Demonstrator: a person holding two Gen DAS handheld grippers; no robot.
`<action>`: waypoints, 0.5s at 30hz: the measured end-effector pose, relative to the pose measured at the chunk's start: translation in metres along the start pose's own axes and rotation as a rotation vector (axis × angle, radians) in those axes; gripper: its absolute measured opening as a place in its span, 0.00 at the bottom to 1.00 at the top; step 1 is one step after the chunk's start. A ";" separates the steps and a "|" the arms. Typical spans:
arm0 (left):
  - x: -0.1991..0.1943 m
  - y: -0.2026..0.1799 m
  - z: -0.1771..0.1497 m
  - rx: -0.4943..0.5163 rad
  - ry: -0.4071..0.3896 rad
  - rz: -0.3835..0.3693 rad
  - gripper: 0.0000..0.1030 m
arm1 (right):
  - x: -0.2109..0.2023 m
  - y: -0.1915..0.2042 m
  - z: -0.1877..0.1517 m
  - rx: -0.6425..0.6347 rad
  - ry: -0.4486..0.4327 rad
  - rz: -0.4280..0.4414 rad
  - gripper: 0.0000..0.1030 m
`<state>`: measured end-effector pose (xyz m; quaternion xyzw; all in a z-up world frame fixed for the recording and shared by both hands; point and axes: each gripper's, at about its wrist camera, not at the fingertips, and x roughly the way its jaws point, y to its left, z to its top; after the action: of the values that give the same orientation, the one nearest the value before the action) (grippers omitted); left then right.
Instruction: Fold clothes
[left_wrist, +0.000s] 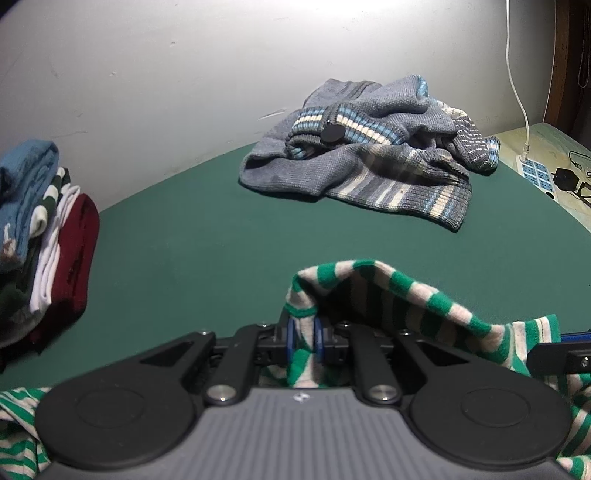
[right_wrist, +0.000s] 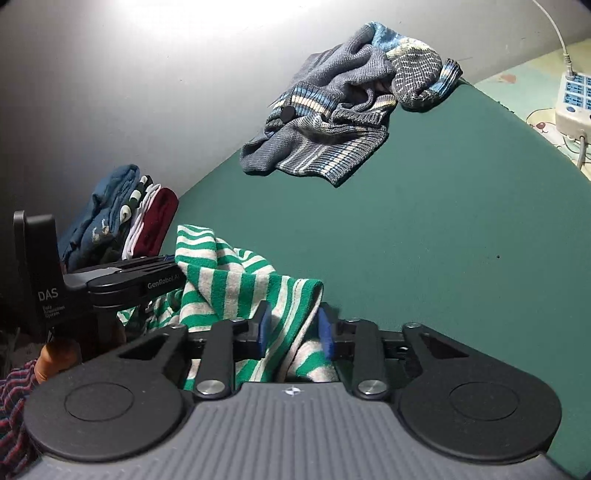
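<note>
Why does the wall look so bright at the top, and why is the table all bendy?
Left wrist view: light glares on the wall at the top, and the fisheye lens bends the green table edge into a curve. Right wrist view: the same glare on top, the table tilts and curves, and the corners go dark.

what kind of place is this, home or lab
Most likely a home room set up for recording: a green table against a plain wall, a folded clothes stack, a crumpled grey sweater, and a power strip on a patterned mat.
</note>
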<state>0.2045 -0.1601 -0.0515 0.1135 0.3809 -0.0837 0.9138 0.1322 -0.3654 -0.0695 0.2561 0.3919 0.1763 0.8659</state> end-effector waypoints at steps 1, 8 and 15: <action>0.000 -0.001 0.002 0.005 0.000 -0.001 0.13 | 0.000 -0.001 0.003 0.002 0.000 -0.002 0.05; 0.002 -0.019 0.025 0.065 -0.023 -0.034 0.14 | -0.037 -0.011 0.060 -0.076 -0.153 -0.085 0.04; 0.036 -0.057 0.043 0.191 0.007 -0.024 0.15 | -0.002 -0.026 0.089 -0.206 -0.145 -0.252 0.04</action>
<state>0.2450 -0.2289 -0.0561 0.1959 0.3755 -0.1301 0.8965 0.2021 -0.4143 -0.0337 0.1270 0.3372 0.0865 0.9288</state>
